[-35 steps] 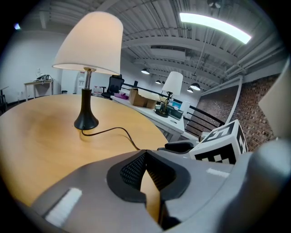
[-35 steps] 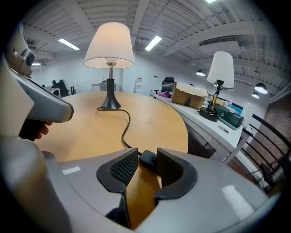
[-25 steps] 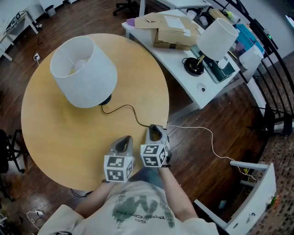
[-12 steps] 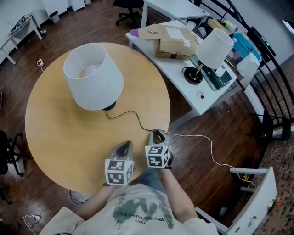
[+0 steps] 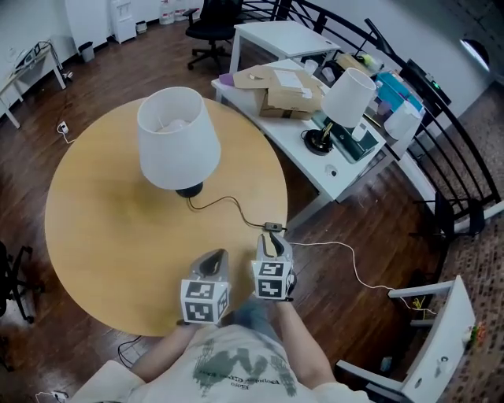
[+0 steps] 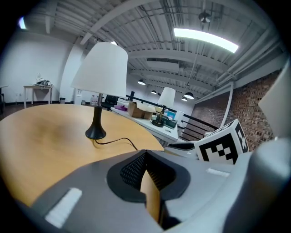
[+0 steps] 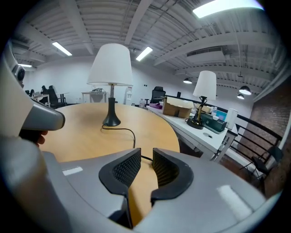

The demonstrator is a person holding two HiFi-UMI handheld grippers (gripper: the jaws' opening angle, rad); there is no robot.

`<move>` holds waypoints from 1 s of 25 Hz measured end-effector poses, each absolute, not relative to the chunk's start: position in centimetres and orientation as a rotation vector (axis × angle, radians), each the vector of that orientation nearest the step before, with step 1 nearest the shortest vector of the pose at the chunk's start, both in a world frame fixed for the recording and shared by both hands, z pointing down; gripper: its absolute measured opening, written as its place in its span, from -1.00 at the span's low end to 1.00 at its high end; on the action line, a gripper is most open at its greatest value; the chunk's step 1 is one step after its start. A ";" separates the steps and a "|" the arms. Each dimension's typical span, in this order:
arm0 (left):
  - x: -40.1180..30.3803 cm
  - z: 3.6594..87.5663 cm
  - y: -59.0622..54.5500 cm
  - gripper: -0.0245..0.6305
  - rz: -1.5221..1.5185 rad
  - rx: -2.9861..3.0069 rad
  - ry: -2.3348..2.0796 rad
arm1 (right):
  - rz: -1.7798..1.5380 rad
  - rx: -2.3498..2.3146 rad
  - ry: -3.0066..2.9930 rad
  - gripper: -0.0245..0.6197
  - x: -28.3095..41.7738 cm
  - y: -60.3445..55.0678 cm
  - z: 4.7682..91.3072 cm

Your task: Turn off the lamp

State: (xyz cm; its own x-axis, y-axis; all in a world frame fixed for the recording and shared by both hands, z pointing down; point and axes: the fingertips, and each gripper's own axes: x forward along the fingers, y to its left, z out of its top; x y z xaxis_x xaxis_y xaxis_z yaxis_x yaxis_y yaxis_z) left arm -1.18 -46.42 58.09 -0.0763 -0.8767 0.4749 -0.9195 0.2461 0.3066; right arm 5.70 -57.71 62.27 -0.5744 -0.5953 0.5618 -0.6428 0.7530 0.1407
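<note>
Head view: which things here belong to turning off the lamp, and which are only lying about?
Belong to the job: white-shaded lamp on the round table; its black cord; what looks like its switch at the table edge.
Lying about: second lamp on the white desk; cardboard boxes; black office chair.

I see a round wooden table (image 5: 94,236) carrying a white-shaded lamp (image 5: 178,146), just one o'clock of its centre. The lamp's black cord (image 5: 228,203) trails to the three o'clock rim, where its inline switch (image 5: 273,227) lies.
</note>
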 end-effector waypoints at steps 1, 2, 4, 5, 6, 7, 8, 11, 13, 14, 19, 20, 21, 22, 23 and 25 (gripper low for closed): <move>-1.0 57.9 -45.9 -0.94 0.087 1.642 -1.940 | 0.118 0.943 -2.359 -0.68 5.9 -57.0 61.6; -0.9 57.6 -45.5 -0.94 0.080 1.653 -1.929 | 0.130 0.959 -2.366 -0.68 6.2 -56.3 61.0; -0.7 57.0 -44.8 -0.94 0.072 1.673 -1.915 | 0.147 0.985 -2.378 -0.71 6.6 -55.0 59.9; -0.6 56.7 -44.6 -0.94 0.066 1.682 -1.909 | 0.152 0.995 -2.383 -0.72 6.8 -54.5 59.4; -0.6 56.4 -44.4 -0.94 0.059 1.691 -1.904 | 0.156 1.003 -2.389 -0.72 7.0 -53.9 58.9; -0.5 56.1 -44.3 -0.94 0.050 1.701 -1.900 | 0.157 1.009 -2.395 -0.75 7.1 -53.4 58.5; -0.4 55.9 -44.2 -0.94 0.043 1.711 -1.896 | 0.155 1.014 -2.402 -0.78 7.2 -53.0 58.0; 0.0 55.3 -44.1 -0.94 0.022 1.735 -1.886 | 0.149 1.020 -2.433 -0.82 7.2 -51.9 56.4; 0.3 54.8 -43.8 -0.93 0.011 1.746 -1.886 | 0.144 1.014 -2.462 -0.87 7.1 -51.2 55.1; 0.4 54.5 -43.6 -0.94 0.007 1.749 -1.889 | 0.139 1.008 -2.479 -0.88 6.9 -50.8 54.4; 1.0 53.0 -42.4 -0.93 -0.017 1.757 -1.928 | 0.113 0.952 -2.581 -0.92 6.2 -48.3 50.7; 1.2 52.7 -42.1 -0.94 -0.022 1.758 -1.939 | 0.108 0.941 -2.602 -0.92 6.1 -47.8 50.1; 1.3 52.3 -41.7 -0.93 -0.027 1.758 -1.951 | 0.104 0.926 -2.624 -0.92 6.0 -47.2 49.5; 1.5 51.9 -41.4 -0.94 -0.030 1.758 -1.965 | 0.100 0.911 -2.646 -0.92 6.0 -46.5 48.9; 1.7 51.6 -41.0 -0.94 -0.031 1.758 -1.980 | 0.099 0.897 -2.668 -0.92 6.0 -45.9 48.4; 2.3 50.8 -40.2 -0.94 -0.030 1.761 -2.009 | 0.098 0.878 -2.706 -0.92 6.4 -44.7 47.5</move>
